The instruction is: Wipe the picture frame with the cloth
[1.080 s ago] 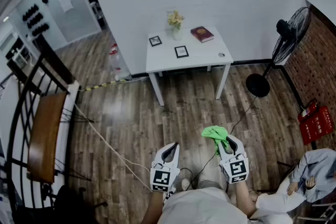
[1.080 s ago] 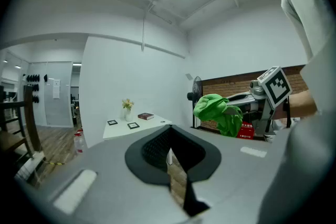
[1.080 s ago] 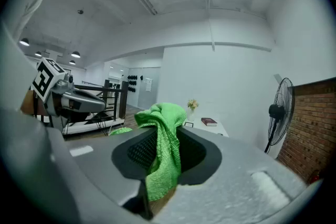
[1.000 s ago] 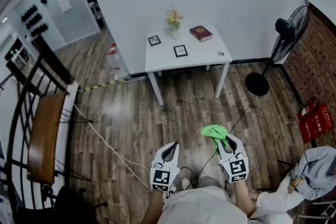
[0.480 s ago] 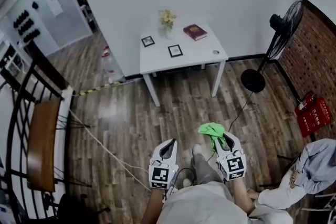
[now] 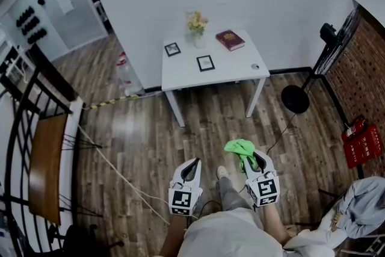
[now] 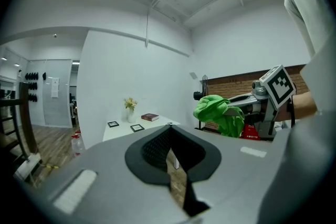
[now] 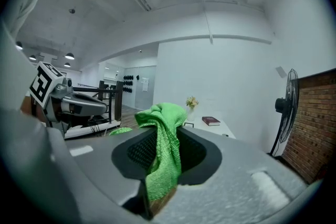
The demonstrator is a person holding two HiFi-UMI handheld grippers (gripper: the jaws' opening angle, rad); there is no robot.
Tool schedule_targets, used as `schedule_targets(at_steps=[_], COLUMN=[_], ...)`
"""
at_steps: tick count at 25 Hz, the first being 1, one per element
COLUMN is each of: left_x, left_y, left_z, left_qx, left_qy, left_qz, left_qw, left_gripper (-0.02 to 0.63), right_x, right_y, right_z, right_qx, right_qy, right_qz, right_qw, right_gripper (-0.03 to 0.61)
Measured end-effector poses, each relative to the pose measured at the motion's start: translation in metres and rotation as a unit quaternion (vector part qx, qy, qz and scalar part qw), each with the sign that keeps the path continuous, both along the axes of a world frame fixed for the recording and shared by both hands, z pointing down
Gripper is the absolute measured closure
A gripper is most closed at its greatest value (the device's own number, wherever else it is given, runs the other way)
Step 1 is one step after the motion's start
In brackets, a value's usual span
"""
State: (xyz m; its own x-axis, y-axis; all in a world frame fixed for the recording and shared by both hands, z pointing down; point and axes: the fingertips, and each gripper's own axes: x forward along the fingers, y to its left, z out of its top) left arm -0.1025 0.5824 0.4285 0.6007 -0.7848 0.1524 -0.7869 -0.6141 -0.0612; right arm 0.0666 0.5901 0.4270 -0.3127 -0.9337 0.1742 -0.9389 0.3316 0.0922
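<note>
Two small black picture frames lie on a white table (image 6: 234, 72) against the far wall: one (image 6: 206, 62) near its middle, another (image 6: 172, 49) at its back left. My right gripper (image 6: 252, 157) is shut on a green cloth (image 6: 240, 148), which hangs bunched between its jaws (image 8: 164, 149). My left gripper (image 6: 191, 168) is shut with nothing in it (image 7: 169, 140). Both grippers are held low near the person's body, well short of the table. The left gripper view shows the frames (image 7: 137, 127) far off and the cloth (image 7: 218, 113) to its right.
On the table also stand a vase of flowers (image 6: 197, 26), a red book (image 6: 230, 40) and a small round object (image 6: 255, 67). A standing fan (image 6: 325, 57) is at the right, a red box (image 6: 363, 142) by the brick wall, a black-framed bench (image 6: 45, 165) at left, cables (image 6: 120, 174) on the wood floor.
The person has stepped forward; a foot now shows between the grippers. Both grippers keep their hold and their place near the body. The seated person at lower right has shifted.
</note>
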Motion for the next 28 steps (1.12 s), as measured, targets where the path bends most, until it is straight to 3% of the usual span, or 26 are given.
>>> schedule_targets(at_steps=[10, 28], left_x=[0.02, 0.081], left_y=[-0.128, -0.304], left_z=[-0.001, -0.002], left_qx=[-0.02, -0.038], left_qy=[-0.008, -0.022], left_qz=[-0.04, -0.047], left_qw=[0.9989, 0.9979], left_gripper=[0.594, 0.594], right_x=[0.022, 0.067], right_y=[-0.138, -0.321], right_z=[0.006, 0.013], right_qx=[-0.025, -0.05], right_qy=[-0.019, -0.029], right_qz=[-0.037, -0.062], right_qw=[0.999, 0.996], right_gripper=[0.487, 0.487])
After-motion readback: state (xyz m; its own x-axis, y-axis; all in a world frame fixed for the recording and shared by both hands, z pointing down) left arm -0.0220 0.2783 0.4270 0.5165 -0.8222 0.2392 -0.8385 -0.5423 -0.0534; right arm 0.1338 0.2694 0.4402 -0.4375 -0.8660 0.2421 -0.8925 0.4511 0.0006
